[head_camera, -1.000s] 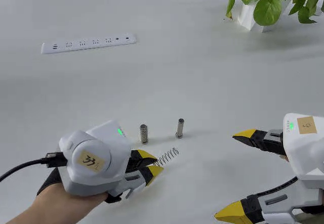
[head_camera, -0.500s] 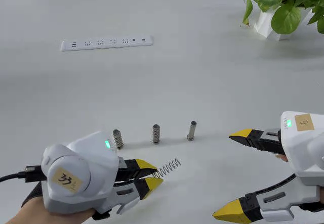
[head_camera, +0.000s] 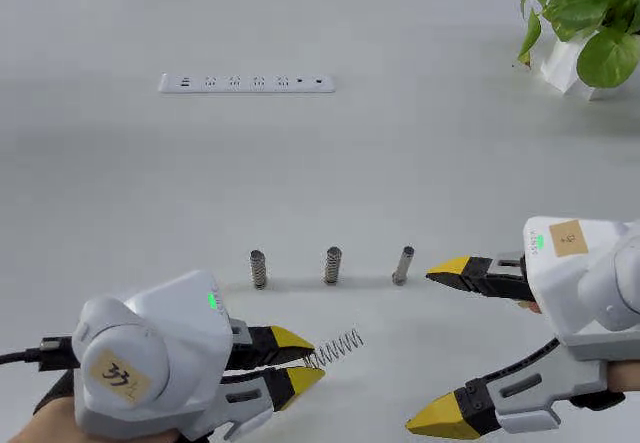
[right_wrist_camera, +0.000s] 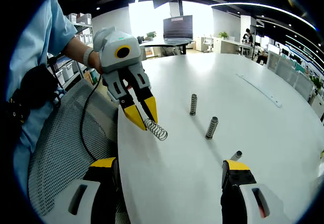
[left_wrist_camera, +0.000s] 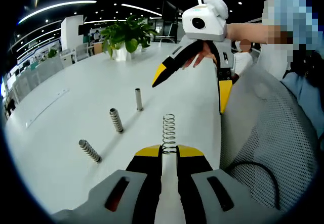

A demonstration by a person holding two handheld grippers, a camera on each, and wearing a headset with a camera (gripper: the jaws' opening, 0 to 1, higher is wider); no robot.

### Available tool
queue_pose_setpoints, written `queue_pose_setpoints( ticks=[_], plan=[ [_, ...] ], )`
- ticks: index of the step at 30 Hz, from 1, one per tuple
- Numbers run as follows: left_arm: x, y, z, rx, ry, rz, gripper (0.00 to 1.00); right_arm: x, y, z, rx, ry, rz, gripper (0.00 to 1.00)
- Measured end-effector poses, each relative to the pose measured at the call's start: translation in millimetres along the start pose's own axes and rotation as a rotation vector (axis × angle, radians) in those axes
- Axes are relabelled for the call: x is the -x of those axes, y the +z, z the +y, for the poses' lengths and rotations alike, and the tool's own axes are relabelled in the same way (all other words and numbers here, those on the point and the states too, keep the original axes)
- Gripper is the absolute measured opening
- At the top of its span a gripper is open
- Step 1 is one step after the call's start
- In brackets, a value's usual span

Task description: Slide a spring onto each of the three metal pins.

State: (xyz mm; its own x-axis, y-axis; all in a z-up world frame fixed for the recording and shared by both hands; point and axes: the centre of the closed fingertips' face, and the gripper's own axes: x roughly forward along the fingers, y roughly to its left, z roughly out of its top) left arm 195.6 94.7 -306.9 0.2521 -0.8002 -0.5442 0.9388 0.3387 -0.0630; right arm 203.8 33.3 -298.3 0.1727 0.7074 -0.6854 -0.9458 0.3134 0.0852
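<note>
White power strip (head_camera: 247,83), potted plant (head_camera: 585,23), pale table (head_camera: 420,153), perhaps a mesh chair (left_wrist_camera: 271,133)

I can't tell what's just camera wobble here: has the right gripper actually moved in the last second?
Yes. The right gripper has come leftward toward the bare pin; its upper tip now sits just beside it.

From above, my head view looks down at the worktop (head_camera: 120,183), the bare pin (head_camera: 403,264) just ahead. Both gripper views sit low, facing each other across that pin; all three share it.
</note>
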Motion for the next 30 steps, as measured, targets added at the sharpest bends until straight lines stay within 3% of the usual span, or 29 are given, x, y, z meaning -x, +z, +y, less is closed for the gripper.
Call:
queue_pose_setpoints(
  ticks=[4, 16, 30],
  plan=[
    [2.7, 0.8, -0.8, -0.009, 0.000, -0.004, 0.07, -6.6, 7.6, 3.1, 0.041, 0.042, 0.007, 0.78],
    [8.7, 3.0, -3.5, -0.047, -0.016, -0.017, 0.07, -15.8, 21.3, 13.1, 0.123, 0.152, 0.033, 0.46],
    [7.5, 7.5, -12.0, -0.101, -0.054, -0.039, 0.07, -11.3, 32.5, 29.2, 0.081, 0.275, 0.019, 0.20]
  ],
)
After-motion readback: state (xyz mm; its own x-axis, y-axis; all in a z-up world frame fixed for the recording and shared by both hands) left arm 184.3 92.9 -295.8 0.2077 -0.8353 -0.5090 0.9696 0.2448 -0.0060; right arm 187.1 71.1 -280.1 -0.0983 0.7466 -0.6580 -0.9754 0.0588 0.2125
